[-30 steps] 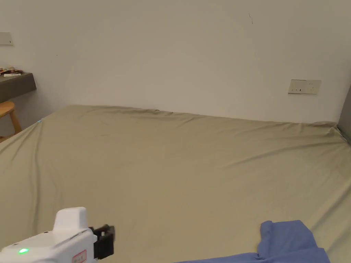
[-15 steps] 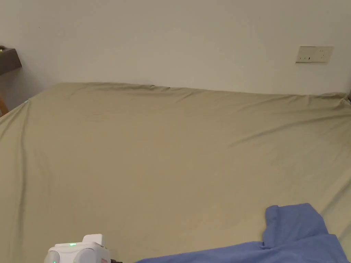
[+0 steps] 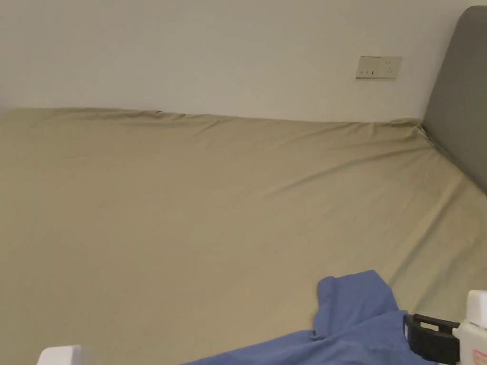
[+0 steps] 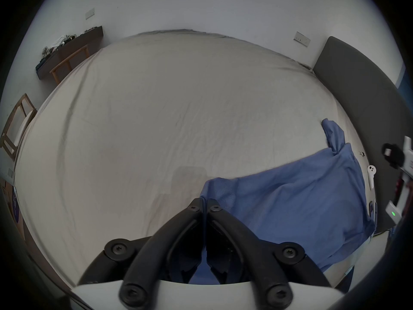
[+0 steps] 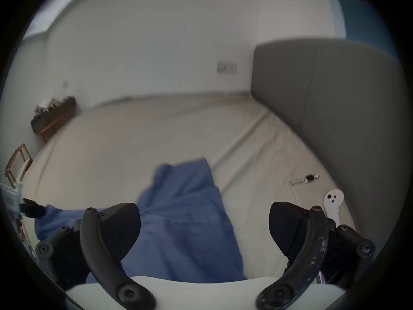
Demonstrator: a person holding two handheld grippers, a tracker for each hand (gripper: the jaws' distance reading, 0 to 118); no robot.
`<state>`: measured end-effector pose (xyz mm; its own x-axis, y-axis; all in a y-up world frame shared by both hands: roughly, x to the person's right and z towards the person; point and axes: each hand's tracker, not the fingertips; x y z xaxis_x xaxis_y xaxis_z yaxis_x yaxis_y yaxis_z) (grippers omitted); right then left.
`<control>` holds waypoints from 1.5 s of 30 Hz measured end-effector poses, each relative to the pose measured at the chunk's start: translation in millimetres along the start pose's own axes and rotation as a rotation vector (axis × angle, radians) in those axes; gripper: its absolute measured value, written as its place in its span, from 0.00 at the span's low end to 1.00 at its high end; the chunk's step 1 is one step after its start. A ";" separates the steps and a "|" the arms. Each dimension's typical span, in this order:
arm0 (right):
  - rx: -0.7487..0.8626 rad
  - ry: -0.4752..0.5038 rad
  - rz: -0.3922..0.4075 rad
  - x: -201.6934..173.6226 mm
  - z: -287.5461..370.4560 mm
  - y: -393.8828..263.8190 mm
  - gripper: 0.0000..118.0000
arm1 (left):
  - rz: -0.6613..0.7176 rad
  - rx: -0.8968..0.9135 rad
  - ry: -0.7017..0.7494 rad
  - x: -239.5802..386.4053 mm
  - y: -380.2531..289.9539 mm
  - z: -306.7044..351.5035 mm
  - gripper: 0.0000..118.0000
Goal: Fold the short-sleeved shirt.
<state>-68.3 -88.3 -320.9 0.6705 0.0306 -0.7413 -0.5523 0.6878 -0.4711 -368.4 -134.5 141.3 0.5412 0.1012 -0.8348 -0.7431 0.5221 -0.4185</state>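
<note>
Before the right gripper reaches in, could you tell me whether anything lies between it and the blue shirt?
Nothing visible does. The right gripper, fingers apart, hangs over the blue shirt; the white earbud lies off to its side.

Shirt (image 3: 352,328) spread on bed (image 3: 190,214) at near right corner, one sleeve pointing toward far wall (image 3: 190,47). Headboard (image 3: 459,85) standing along right side of bed. Socket plate (image 3: 378,67) on wall, left of headboard. Right gripper (image 3: 413,332) over shirt's right edge. Left gripper (image 4: 204,205) at shirt's left edge.
</note>
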 end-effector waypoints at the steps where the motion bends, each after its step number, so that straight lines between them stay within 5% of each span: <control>1: -0.059 -0.022 -0.009 8.9 -24.8 0.8 1.00 | 0.001 0.009 0.001 -0.7 0.2 2.5 0.01; 4: -0.224 -0.017 -0.044 12.9 -74.2 -1.1 0.91 | 0.009 0.010 -0.006 0.4 0.8 1.9 0.01; 7: -0.257 0.024 -0.047 7.2 -101.9 -4.8 0.70 | 0.011 0.010 -0.009 6.8 -2.4 2.2 0.01; 10: -0.336 0.061 -0.017 -3.0 -116.1 -15.1 0.57 | 0.010 0.007 -0.002 10.4 -1.8 1.3 0.01; 12: -0.279 -0.018 0.046 -14.1 -112.9 -15.9 0.51 | 0.009 0.006 0.000 11.1 -2.2 0.5 0.01; 14: -0.257 0.024 0.022 -10.4 -103.2 -15.8 0.07 | 0.016 0.005 -0.001 7.6 -4.4 -3.0 0.01; 23: 0.199 0.020 -0.079 -26.3 1.6 -45.7 0.07 | 0.025 0.232 0.068 13.4 -23.2 45.6 0.01; 33: 0.751 -0.117 -0.115 -63.4 188.1 -111.3 0.07 | 0.055 0.836 0.206 47.6 -86.0 152.3 0.01; 45: 1.030 -0.132 -0.085 -95.3 289.8 -92.9 0.07 | 0.100 1.216 0.172 71.2 -71.8 242.2 0.01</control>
<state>62.7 55.1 -67.9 0.7705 -0.0108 -0.6374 0.1482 0.9755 0.1625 -181.2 40.4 198.6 0.3755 0.1216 -0.9188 0.1213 0.9764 0.1788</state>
